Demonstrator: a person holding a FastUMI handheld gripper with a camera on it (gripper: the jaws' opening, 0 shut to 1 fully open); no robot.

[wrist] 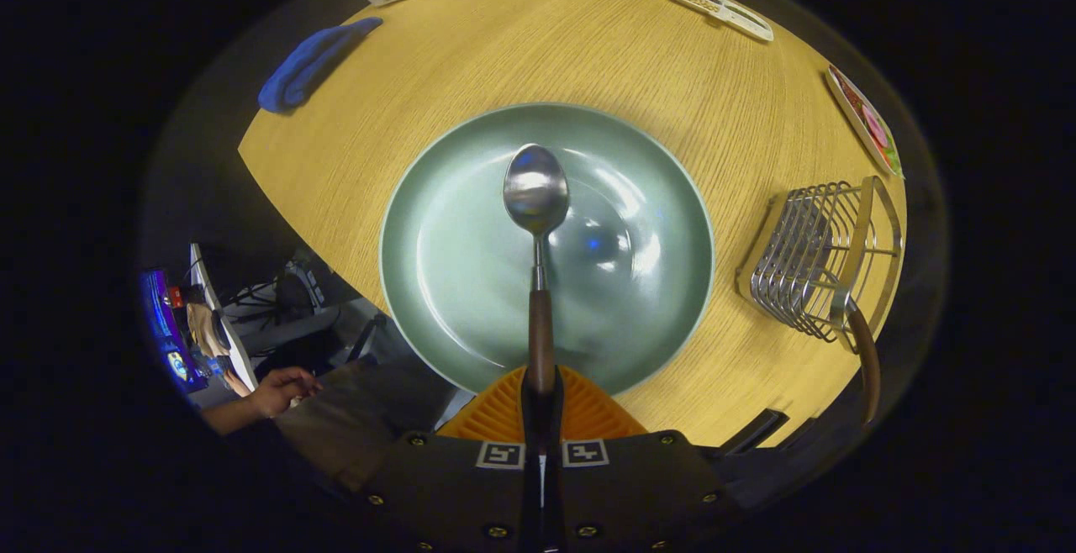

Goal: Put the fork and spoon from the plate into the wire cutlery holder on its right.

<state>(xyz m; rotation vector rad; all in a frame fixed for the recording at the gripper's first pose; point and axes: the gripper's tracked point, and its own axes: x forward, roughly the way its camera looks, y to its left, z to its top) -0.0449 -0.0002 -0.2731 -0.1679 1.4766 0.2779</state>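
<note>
no readable writing anywhere, claw (540,406) is clamped on the spoon (537,234) handle, bowl pointing straight ahead over the plate (445,267), holder (820,259) sits off to its right

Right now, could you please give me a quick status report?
Gripper shut on wooden-handled steel spoon, above round green plate. Wire cutlery holder right, one wooden handle already inside. Path looks clear.
</note>
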